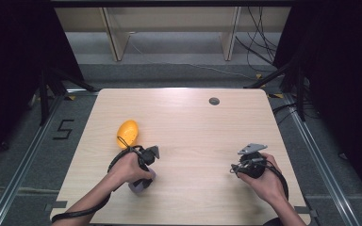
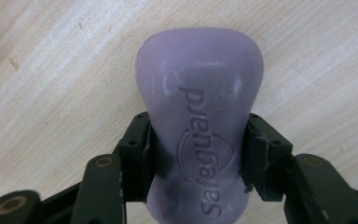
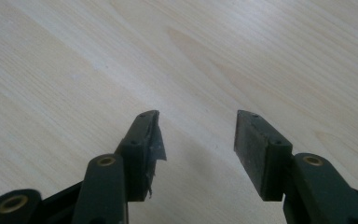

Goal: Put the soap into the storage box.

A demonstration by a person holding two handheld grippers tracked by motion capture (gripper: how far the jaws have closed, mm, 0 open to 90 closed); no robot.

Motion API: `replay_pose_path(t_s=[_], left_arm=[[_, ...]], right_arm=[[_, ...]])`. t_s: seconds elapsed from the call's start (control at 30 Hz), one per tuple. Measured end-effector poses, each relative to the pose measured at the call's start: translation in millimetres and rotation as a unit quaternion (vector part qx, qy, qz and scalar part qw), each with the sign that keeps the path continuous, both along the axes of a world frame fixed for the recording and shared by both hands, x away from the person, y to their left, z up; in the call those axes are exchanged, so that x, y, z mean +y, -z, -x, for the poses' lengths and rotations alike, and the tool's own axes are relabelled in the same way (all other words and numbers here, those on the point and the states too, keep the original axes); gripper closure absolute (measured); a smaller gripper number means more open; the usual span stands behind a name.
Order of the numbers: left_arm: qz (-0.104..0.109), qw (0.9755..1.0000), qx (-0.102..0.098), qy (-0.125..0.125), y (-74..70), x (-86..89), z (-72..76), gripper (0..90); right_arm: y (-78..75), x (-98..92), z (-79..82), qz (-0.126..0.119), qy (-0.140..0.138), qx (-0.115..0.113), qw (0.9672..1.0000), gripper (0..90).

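Note:
A purple soap bar (image 2: 200, 93) with an embossed brand name lies on the wooden table (image 2: 51, 93); my left gripper (image 2: 198, 140) is shut on its narrow waist, one pad on each side. From above, that left gripper (image 1: 144, 176) sits near the table's front left, and the soap bar (image 1: 139, 187) peeks out beneath the hand. My right gripper (image 3: 196, 135) is open over bare wood, nothing between its jaws. In the high view the right gripper (image 1: 235, 168) rests at the front right, held in the person's right hand.
A yellow-orange oval object (image 1: 127, 133) lies just behind the left hand. A small dark round grommet (image 1: 214, 100) sits near the table's (image 1: 193, 127) far edge. Shelving and cables stand beyond the table, and stand legs flank it.

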State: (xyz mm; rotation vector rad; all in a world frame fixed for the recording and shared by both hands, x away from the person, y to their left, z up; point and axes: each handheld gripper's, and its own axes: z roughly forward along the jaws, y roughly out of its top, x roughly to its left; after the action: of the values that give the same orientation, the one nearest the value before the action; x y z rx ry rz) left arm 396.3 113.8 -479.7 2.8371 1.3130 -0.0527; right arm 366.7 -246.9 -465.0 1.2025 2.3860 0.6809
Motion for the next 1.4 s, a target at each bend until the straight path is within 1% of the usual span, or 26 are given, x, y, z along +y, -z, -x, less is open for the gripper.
replay_pose_path(t_s=[0.27,0.33,0.4,0.43,0.47,0.53,0.7,0.8,0.83,0.87,0.93,1.07,1.1,1.13,1.27,1.3,1.37,1.4], left_arm=[[0.003,1.0,-0.001,-0.001,-1.5,0.7,-0.1,48.8],[0.007,0.9999,-0.007,-0.006,-2.1,1.4,0.1,48.8],[0.007,0.9999,-0.007,-0.004,-2.9,2.0,-0.4,48.8],[0.009,0.9999,-0.01,-0.009,-2.9,1.9,-0.1,48.9],[0.008,0.9999,-0.011,-0.003,-3.7,2.8,-0.8,48.8],[0.01,0.9999,-0.011,-0.002,-4.2,2.9,-0.9,48.9],[0.019,0.9996,-0.017,-0.011,-7.0,3.4,-1.0,48.9],[0.02,0.9995,-0.021,-0.009,-9.2,4.9,-2.3,48.9],[0.025,0.9993,-0.026,-0.007,-10.6,6.1,-3.5,48.9],[0.029,0.9991,-0.026,-0.017,-11.6,6.0,-3.2,48.9],[0.034,0.9987,-0.034,-0.015,-14.0,8.1,-5.4,48.9],[0.047,0.9972,-0.047,-0.033,-17.5,10.9,-7.0,48.9],[0.045,0.9976,-0.045,-0.028,-19.2,12.5,-8.4,48.9],[0.05,0.9968,-0.05,-0.037,-19.6,12.6,-8.5,48.9],[0.049,0.9964,-0.055,-0.041,-23.0,16.6,-11.7,48.9],[0.054,0.9957,-0.06,-0.046,-22.9,17.1,-11.9,48.9],[0.051,0.996,-0.058,-0.045,-24.7,18.2,-12.9,48.9],[0.058,0.9948,-0.065,-0.053,-25.6,19.6,-13.7,48.9]], right_arm=[[-0.2,0.1,0.0,0.0,0.001,0.0,1.0,50.2],[-0.2,0.3,0.1,0.0,0.0,0.001,1.0,50.2],[-0.3,0.4,0.1,-0.002,0.001,0.002,1.0,50.2],[-0.3,0.4,0.1,-0.002,0.001,0.003,1.0,50.2],[-0.3,0.5,0.0,-0.002,0.001,0.002,1.0,50.2],[-0.3,0.6,0.1,-0.003,0.001,0.003,1.0,50.1],[-0.3,0.6,-0.1,-0.002,0.001,0.002,1.0,50.1],[-0.4,0.7,-0.1,-0.002,0.001,0.002,1.0,50.2],[-0.5,0.7,-0.1,-0.002,0.001,0.001,1.0,50.2],[-0.6,0.7,-0.1,-0.002,0.001,0.001,1.0,50.1],[-0.5,0.7,-0.2,-0.003,0.001,0.002,1.0,50.1],[-0.7,0.5,-0.1,-0.001,0.001,0.001,1.0,50.1],[-0.6,0.5,-0.1,-0.002,0.001,0.001,1.0,50.1],[-0.7,0.5,-0.2,-0.001,0.001,0.001,1.0,50.2],[-0.8,0.5,-0.2,-0.002,0.001,0.0,1.0,50.1],[-0.8,0.5,-0.2,-0.002,0.001,0.001,1.0,50.2],[-0.8,0.4,-0.2,-0.002,0.001,0.0,1.0,50.1],[-0.2,-0.3,-0.9,0.001,-0.003,-0.005,1.0,50.2]])
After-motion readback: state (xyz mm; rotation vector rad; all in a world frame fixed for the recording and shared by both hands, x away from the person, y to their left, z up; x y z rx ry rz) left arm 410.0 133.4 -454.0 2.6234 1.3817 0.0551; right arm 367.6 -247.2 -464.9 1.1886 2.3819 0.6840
